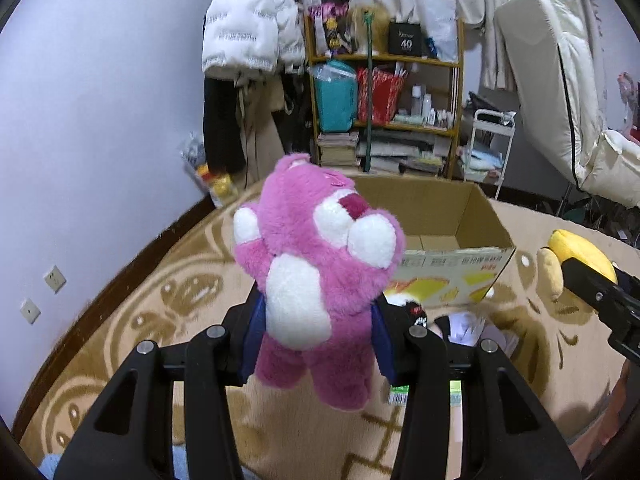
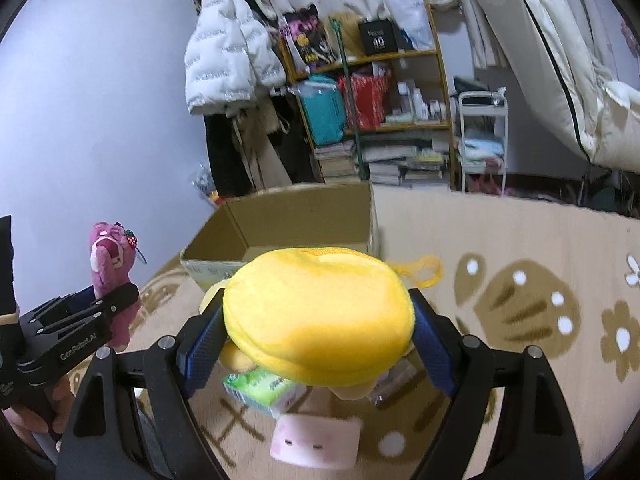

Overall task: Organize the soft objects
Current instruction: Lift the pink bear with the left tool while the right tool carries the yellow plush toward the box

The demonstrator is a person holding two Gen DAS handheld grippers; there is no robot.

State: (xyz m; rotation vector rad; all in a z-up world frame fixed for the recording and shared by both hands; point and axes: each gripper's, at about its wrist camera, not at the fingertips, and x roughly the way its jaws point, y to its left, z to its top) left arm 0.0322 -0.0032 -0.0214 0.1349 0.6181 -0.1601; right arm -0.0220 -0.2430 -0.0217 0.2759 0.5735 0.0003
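Note:
My left gripper (image 1: 318, 328) is shut on a pink plush bear (image 1: 316, 264) with a white belly, held upright above the carpet; the bear also shows in the right wrist view (image 2: 110, 268). My right gripper (image 2: 320, 336) is shut on a round yellow plush toy (image 2: 316, 312), which also shows in the left wrist view (image 1: 576, 258). An open cardboard box (image 1: 452, 236) stands on the carpet just beyond both toys; it also shows in the right wrist view (image 2: 296, 220), and what I see of its inside is bare.
A green tissue pack (image 2: 260, 390) and a pale pink pad (image 2: 316, 442) lie on the patterned carpet (image 2: 520, 264) below my right gripper. Small items lie by the box front (image 1: 416, 312). A shelf (image 1: 384, 96), hanging coats (image 1: 248, 40) and a folded mattress (image 1: 560, 92) stand behind.

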